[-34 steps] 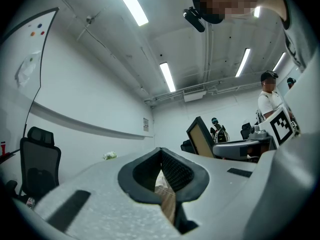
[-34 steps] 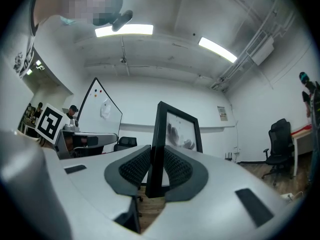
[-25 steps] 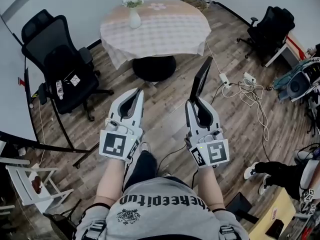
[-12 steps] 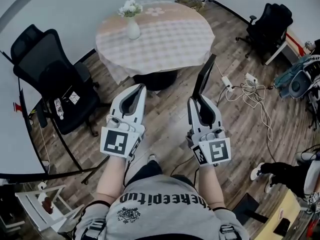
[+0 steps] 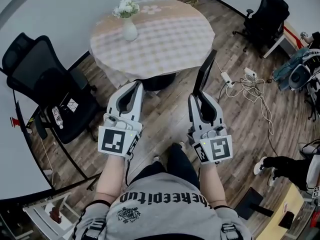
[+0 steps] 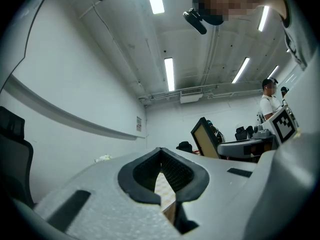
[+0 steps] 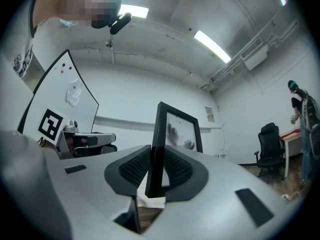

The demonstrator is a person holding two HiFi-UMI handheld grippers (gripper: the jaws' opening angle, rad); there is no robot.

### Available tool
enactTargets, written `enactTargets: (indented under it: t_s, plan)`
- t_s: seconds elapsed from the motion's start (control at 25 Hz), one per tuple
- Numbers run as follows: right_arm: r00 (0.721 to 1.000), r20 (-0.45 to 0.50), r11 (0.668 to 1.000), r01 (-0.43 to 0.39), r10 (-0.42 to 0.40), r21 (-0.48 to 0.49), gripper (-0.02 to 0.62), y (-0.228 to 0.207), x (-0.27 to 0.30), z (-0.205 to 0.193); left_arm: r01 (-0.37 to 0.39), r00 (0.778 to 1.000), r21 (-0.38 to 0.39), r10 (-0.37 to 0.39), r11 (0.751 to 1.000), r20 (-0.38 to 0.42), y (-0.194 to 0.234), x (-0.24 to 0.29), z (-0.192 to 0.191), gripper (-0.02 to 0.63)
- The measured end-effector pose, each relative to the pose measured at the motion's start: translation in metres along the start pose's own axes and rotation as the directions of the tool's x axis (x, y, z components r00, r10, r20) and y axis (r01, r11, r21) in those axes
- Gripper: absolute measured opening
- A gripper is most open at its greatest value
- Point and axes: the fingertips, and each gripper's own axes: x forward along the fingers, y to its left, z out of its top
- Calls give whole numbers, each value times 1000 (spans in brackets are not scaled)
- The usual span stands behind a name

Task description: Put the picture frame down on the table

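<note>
A black picture frame (image 5: 204,71) stands upright in my right gripper (image 5: 200,93), whose jaws are shut on its lower edge. In the right gripper view the picture frame (image 7: 172,134) rises between the two ribbed pads, glass side to the right. My left gripper (image 5: 133,86) is level with it to the left, jaws closed together with nothing in them; its tip (image 6: 160,156) shows only a thin slit. The round table (image 5: 165,34) with a checked cloth lies just ahead of both grippers. From the left gripper view the frame (image 6: 204,137) shows at the right.
A white vase of flowers (image 5: 129,21) stands on the table's left part. A black office chair (image 5: 47,84) is at the left, another chair (image 5: 265,16) at the far right. Cables and a power strip (image 5: 245,84) lie on the wooden floor to the right.
The table has come nearer and now sits just ahead of both grippers. The right gripper still holds the frame upright; the left stays beside it.
</note>
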Motion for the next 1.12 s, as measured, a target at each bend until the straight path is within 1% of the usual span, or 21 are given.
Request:
enactTargets:
  t_s: [0.24,0.52,0.96,1.12]
  plan:
    - [1000,-16,1000,-3,3,2,84,-12,30,-7,-3,1000,-15,3,1000,-10,17,25,-11,15]
    - [1000,-19,1000,-17,18,5,84,-40,69,-16,-25,1000,-18,25,1000,-7,37,67,-22,15]
    - [997,-9,997,-82,82,10,84,-99,141,-21,-89,996,-6,89,996,-2,60,144,-32,15]
    - [994,-3,994,-106,106,19,84,-121,161,-25,-108,994,7,108,994,3,62,170,-35,15]
